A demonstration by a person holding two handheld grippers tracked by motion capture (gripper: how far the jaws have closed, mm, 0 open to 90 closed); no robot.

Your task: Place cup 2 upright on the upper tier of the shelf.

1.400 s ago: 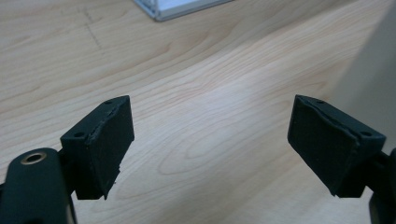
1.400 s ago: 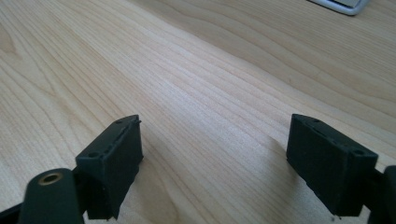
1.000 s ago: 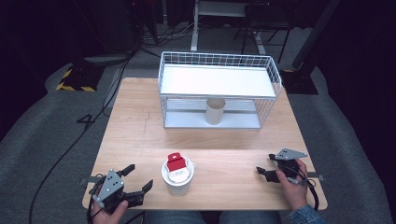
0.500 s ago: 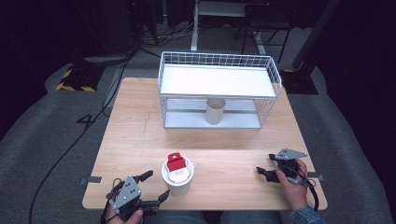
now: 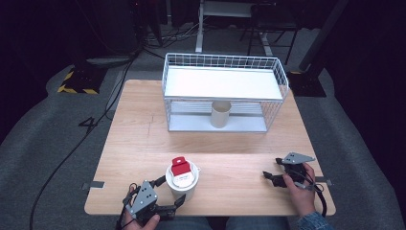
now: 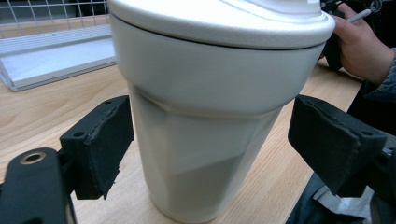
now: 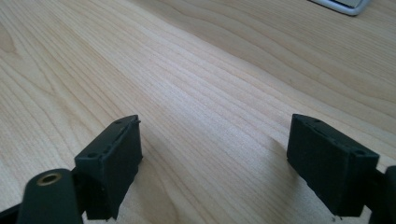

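The white lidded plastic cup with a red tab [image 5: 182, 181] stands near the wooden tabletop's [image 5: 143, 143] front edge, between the left gripper's [image 5: 168, 197] spread fingers [image 6: 100, 144], seemingly lined up for a grasp. The right gripper [image 5: 271, 175] rests apart, fingers [image 7: 114, 161] spread over bare wood.

white lidded cup [image 5: 182, 183], upright, table's near edge
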